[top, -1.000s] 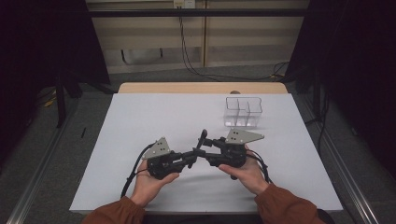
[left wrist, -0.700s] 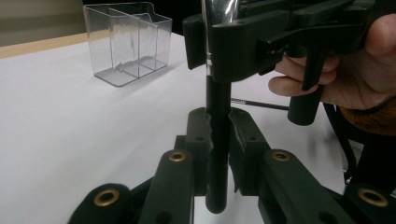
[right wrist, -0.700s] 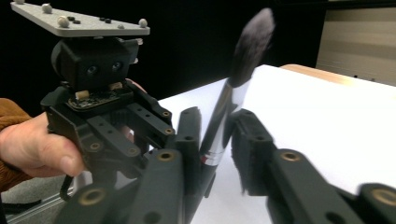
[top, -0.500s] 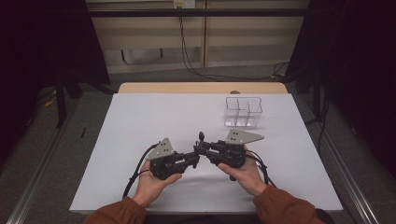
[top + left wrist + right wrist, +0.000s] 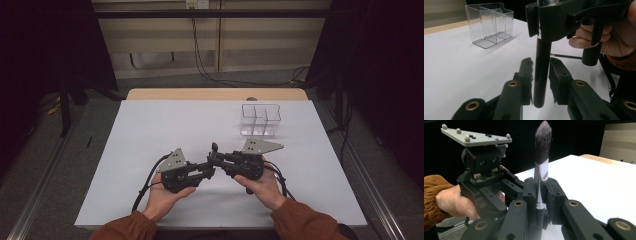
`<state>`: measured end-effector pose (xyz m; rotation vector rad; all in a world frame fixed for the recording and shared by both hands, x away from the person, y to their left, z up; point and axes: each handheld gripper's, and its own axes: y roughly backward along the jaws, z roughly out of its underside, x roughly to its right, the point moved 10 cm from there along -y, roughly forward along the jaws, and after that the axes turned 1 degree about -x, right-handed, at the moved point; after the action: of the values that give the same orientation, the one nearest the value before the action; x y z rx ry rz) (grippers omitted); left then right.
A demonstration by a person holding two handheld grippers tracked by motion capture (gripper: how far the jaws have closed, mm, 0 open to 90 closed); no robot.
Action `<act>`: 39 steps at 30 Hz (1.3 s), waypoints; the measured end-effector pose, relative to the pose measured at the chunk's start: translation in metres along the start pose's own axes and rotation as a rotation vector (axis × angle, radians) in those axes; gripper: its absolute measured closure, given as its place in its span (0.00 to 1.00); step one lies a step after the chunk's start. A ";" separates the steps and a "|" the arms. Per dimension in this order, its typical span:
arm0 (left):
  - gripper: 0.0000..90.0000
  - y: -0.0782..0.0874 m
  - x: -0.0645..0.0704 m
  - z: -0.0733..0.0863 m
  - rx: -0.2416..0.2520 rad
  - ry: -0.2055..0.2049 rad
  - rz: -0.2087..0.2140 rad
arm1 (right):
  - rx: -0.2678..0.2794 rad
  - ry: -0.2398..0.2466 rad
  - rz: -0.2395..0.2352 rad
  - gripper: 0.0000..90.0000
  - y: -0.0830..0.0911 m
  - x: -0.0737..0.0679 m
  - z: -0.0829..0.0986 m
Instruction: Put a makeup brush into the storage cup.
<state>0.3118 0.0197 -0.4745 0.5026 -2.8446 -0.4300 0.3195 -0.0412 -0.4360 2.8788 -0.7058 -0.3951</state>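
Note:
A makeup brush (image 5: 214, 148) with a black handle (image 5: 541, 75), a silver ferrule and dark bristles (image 5: 543, 140) stands upright above the white table (image 5: 165, 125). My right gripper (image 5: 215, 158) is shut on it at the ferrule (image 5: 541, 187). From the left, my left gripper (image 5: 210, 171) reaches the lower handle. Its jaws (image 5: 541, 70) stand on either side of the handle with thin gaps, so it is open. The handle's rounded end hangs between them. Both grippers meet at the middle of the near half of the table.
A clear plastic box (image 5: 260, 120) with compartments stands at the back right of the table, also seen in the left gripper view (image 5: 489, 23). A thin black cable (image 5: 565, 56) lies on the table behind the right hand.
The brush has gone from a forward tilt to upright and sits lower. Both grippers have drawn closer together, and the left jaws now flank the lower handle.

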 end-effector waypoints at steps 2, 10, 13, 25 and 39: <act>0.79 0.000 0.000 -0.001 0.003 0.002 -0.002 | -0.001 0.001 0.001 0.88 0.000 0.000 0.000; 0.67 0.005 -0.005 -0.002 0.011 0.017 -0.035 | 0.007 0.004 0.012 0.88 0.005 0.005 -0.003; 0.55 0.007 -0.008 -0.002 0.011 0.033 -0.056 | 0.010 -0.001 0.020 0.88 0.008 0.008 -0.004; 0.21 0.016 -0.027 0.003 -0.005 0.075 -0.161 | 0.013 -0.005 0.039 0.88 0.015 0.016 -0.006; 0.05 0.029 -0.036 0.004 0.009 0.061 -0.227 | 0.029 -0.005 0.072 0.88 0.031 0.025 -0.010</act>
<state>0.3346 0.0599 -0.4747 0.8301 -2.7423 -0.4330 0.3306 -0.0792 -0.4259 2.8708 -0.8195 -0.3854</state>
